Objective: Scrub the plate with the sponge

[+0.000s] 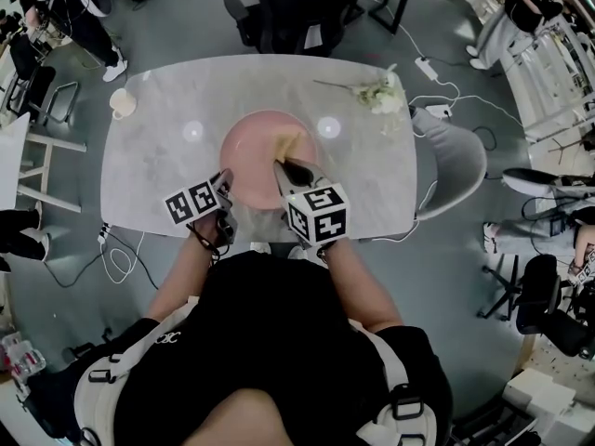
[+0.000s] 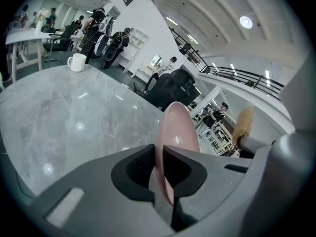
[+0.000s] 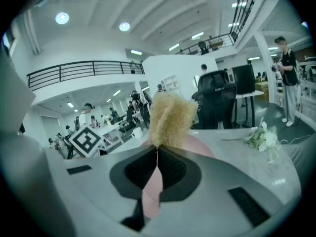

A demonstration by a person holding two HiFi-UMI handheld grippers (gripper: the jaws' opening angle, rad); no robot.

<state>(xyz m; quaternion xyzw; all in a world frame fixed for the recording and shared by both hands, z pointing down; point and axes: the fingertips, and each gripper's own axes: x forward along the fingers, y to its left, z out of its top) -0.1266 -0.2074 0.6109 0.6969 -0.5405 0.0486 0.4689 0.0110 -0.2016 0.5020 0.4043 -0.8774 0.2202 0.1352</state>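
1. The left gripper has its jaws clamped on the rim of the pink plate. In the left gripper view the rim runs straight between the pads, edge-on. This hold probably serves to steady the plate so it cannot slide or spin under the scrubbing.
2. The right gripper has its jaws pressed together on the lower end of the tan, fibrous sponge. Most of the sponge stands free beyond the tips, which leaves a soft working end to meet the plate rather than the hard jaws.
3. In the head view the sponge sits over the far half of the plate, right of its centre. I cannot tell whether it touches the surface or hangs just above it.
4. The plate lies at the near middle of the grey marble counter, with the left gripper on its near-left edge and the right gripper coming in from the near-right. The two stay clear of each other.
5. A white mug at the far left and a sprig of flowers at the far right stand well apart from the plate.
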